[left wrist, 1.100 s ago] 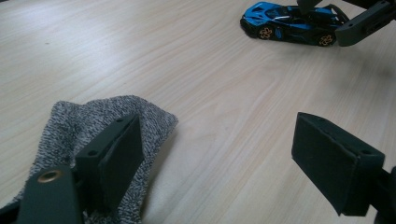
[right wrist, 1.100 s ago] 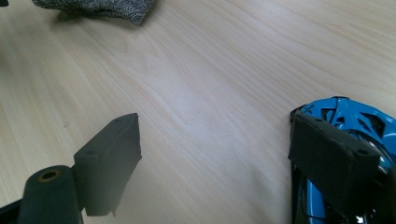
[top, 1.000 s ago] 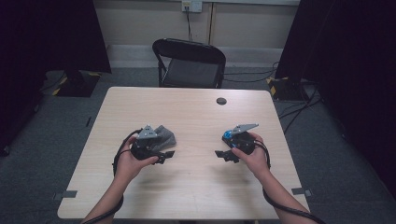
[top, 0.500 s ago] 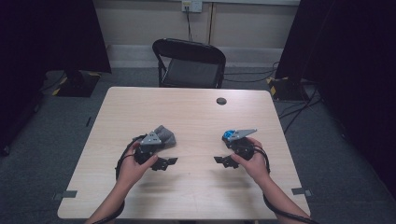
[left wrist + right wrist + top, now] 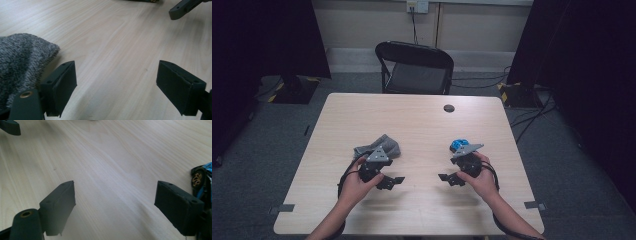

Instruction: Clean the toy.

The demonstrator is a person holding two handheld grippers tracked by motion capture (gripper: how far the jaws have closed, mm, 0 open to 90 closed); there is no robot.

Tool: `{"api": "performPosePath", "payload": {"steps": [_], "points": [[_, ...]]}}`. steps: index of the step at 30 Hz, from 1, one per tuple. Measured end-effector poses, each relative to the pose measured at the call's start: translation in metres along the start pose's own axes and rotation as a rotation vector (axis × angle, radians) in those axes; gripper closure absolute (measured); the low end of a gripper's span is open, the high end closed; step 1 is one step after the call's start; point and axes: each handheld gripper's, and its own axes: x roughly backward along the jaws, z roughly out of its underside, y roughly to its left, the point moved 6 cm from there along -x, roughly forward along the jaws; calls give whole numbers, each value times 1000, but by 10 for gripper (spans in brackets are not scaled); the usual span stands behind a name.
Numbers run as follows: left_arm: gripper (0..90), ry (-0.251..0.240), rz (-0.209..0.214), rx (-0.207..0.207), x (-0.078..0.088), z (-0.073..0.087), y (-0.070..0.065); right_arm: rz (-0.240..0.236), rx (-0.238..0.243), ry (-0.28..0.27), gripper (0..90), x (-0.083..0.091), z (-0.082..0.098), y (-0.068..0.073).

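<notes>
A crumpled grey cloth (image 5: pixel 377 146) lies on the wooden table (image 5: pixel 412 120), left of the middle. My left gripper (image 5: pixel 393 181) rests just in front of it, open, jaws turned toward the table's centre. In the left gripper view the cloth (image 5: pixel 20 65) lies against the left jaw's outer side, and my left gripper (image 5: pixel 117 75) has bare wood between its jaws. A small blue toy (image 5: pixel 458 145) sits right of the middle. My right gripper (image 5: pixel 448 179) lies in front of it, open and empty. In the right gripper view the toy (image 5: pixel 201 180) is outside the right jaw of my right gripper (image 5: pixel 115 192).
A small black round disc (image 5: pixel 449 108) lies near the table's far edge. A black folding chair (image 5: pixel 414 67) stands behind the table. Cables run over the floor at the right. The two grippers' jaws face each other across a gap of bare wood.
My left hand has drawn its gripper a little toward the table's front edge and toward the centre, off the cloth. The right gripper has stayed put. Both stay open.
</notes>
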Motion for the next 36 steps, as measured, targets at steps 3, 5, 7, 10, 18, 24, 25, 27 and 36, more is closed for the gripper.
{"api": "performPosePath", "payload": {"steps": [3, 5, 7, 10, 18, 24, 25, 27, 36], "points": [[162, 6, 15, -7, -1, 1, -6, -10, 3, -1, 165, -1, 1, 5], [162, 9, 14, -13, -2, 2, -7, -18, 4, -2, 165, -1, 2, 8], [163, 16, 22, -11, -2, 3, -9, -26, 10, 1, 164, -2, 4, 12], [163, 26, 23, -17, -4, 6, -11, -42, 15, 5, 164, -2, 6, 16], [163, 36, 35, -17, -6, 10, -15, -54, 33, 16, 164, -2, 13, 23], [163, 50, 39, -31, -9, 15, -19, -58, 35, 25, 164, -2, 20, 27], [163, 49, 39, -33, -10, 15, -20, -56, 40, 26, 164, -3, 22, 27], [163, 55, 39, -39, -10, 16, -21, -53, 46, 33, 164, -2, 25, 28], [165, 72, 49, -70, -14, 22, -31, -50, 63, 45, 164, -4, 34, 32]]}}
